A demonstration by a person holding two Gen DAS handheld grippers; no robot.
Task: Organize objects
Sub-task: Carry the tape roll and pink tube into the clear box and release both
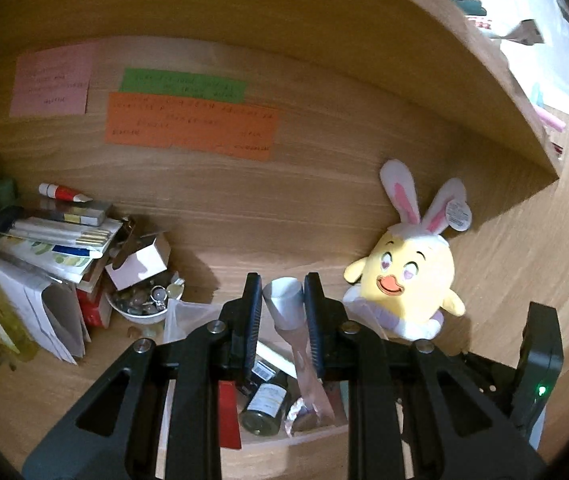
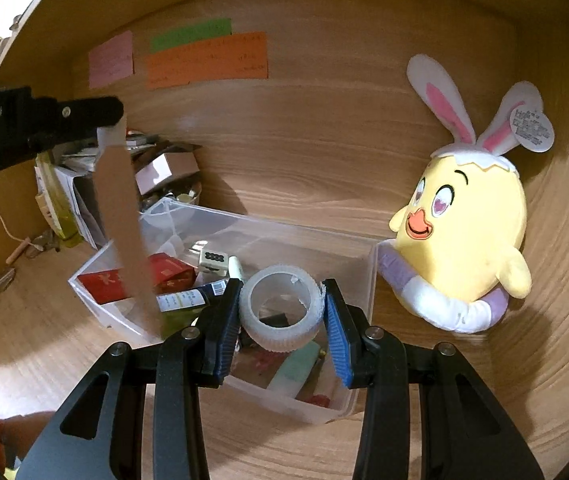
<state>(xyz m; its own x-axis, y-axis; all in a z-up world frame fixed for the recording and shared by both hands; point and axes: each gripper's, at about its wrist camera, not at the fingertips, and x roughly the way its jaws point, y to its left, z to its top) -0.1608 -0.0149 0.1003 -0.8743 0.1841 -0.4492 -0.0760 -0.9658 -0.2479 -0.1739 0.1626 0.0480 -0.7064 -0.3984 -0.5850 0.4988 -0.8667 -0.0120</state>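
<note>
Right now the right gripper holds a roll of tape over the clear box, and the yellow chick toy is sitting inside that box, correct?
Not quite. The right gripper does hold the roll of tape over the clear box, but the yellow chick toy is outside it, leaning on the wooden wall beside the box's right end. The right wrist view shows this.

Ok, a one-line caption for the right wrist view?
Right hand-held gripper holds a white tape roll over the clear plastic bin, beside a yellow chick plush.
</note>
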